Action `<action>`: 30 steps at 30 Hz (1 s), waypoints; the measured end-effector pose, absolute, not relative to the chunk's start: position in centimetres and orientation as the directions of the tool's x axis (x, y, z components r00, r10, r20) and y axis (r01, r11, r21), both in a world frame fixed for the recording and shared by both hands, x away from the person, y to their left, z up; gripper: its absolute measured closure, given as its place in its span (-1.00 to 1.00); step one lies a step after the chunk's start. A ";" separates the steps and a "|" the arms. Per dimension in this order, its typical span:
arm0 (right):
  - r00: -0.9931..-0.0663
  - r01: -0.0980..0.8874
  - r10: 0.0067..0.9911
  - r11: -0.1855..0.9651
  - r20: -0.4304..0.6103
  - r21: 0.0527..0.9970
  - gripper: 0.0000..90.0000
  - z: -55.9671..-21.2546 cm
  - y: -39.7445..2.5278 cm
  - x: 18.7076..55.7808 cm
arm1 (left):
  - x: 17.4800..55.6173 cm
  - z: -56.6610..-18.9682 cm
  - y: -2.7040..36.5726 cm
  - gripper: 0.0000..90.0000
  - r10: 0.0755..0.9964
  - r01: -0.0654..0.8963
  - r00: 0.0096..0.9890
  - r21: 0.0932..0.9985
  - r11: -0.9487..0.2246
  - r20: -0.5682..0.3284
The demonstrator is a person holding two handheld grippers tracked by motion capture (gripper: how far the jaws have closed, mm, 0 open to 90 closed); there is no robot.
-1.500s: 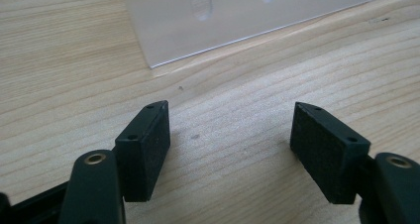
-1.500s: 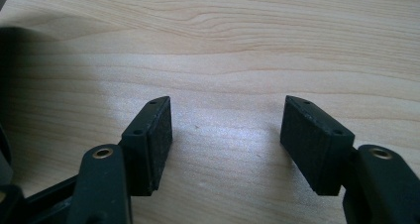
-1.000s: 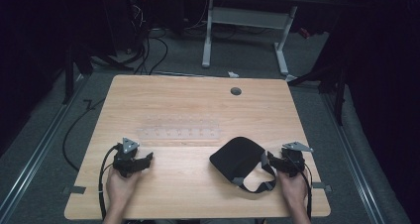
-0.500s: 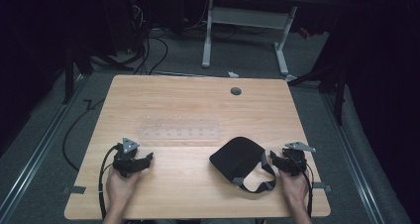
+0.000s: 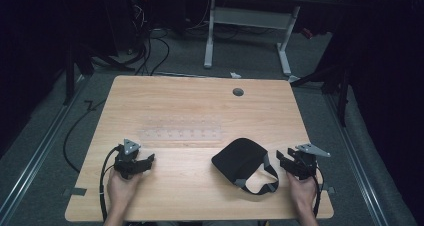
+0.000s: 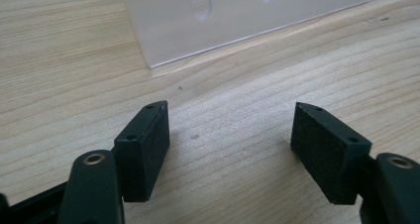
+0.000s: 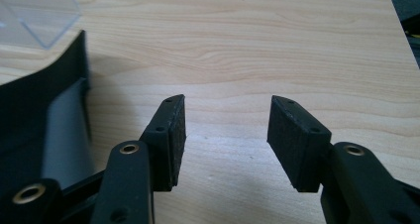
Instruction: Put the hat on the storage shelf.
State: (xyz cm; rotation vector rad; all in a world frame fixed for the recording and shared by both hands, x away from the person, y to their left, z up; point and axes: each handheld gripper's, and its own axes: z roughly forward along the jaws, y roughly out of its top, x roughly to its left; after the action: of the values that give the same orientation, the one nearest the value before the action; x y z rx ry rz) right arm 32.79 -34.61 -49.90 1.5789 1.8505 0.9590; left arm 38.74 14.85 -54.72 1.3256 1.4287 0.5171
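- A black eye mask [image 5: 239, 159] is seen lying on the bench [image 5: 200, 106], just beside the right gripper [image 5: 295, 162].
- Both grippers' fingers are held wide and empty; the left gripper [image 5: 136, 162] rests well apart from the mask.
- The loose strap [image 5: 260, 186] could be snagged, dragging the mask.

My table [image 5: 200, 106] is a light wooden top with a small round grommet hole [image 5: 238, 92] near its far edge, right of centre. A clear plastic strip [image 5: 181, 134] lies flat across the middle. A black cap [image 5: 239, 159] with a grey strap sits on the wood near the front edge, to the right, just nearer than the strip's right end.
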 end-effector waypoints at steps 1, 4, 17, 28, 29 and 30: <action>-0.192 0.605 0.980 0.071 0.059 0.793 0.10 -49.7 -34.6 32.7 | 38.7 -54.7 14.8 -0.29 0.898 0.435 0.187 0.853 0.287 -0.398; -0.211 0.591 0.974 0.063 0.078 0.804 0.10 -49.0 -34.4 32.2 | 38.7 -54.7 14.9 -0.29 0.898 0.435 0.188 0.853 0.287 -0.398; -0.328 0.566 0.938 0.103 0.109 0.818 0.02 -47.6 -32.3 31.6 | 38.7 -54.7 14.9 -0.29 0.898 0.436 0.187 0.853 0.287 -0.397; -0.374 0.595 0.918 0.129 0.131 0.794 -0.08 -48.5 -30.7 32.7 | 38.7 -54.7 14.8 -0.30 0.898 0.435 0.188 0.853 0.288 -0.399; -0.376 0.598 0.917 0.131 0.132 0.791 -0.09 -48.7 -30.6 32.8 | 38.7 -54.7 14.8 -0.30 0.898 0.435 0.188 0.853 0.287 -0.398; -0.376 0.598 0.917 0.131 0.132 0.791 -0.09 -48.7 -30.6 32.8 | 38.7 -54.7 14.8 -0.30 0.898 0.435 0.188 0.853 0.287 -0.398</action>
State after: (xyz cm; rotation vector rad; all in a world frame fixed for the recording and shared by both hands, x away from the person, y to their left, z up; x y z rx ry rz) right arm 32.81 -30.59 -48.65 1.4610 2.0296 1.1247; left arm 38.74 14.85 -54.73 1.3262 1.4279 0.5165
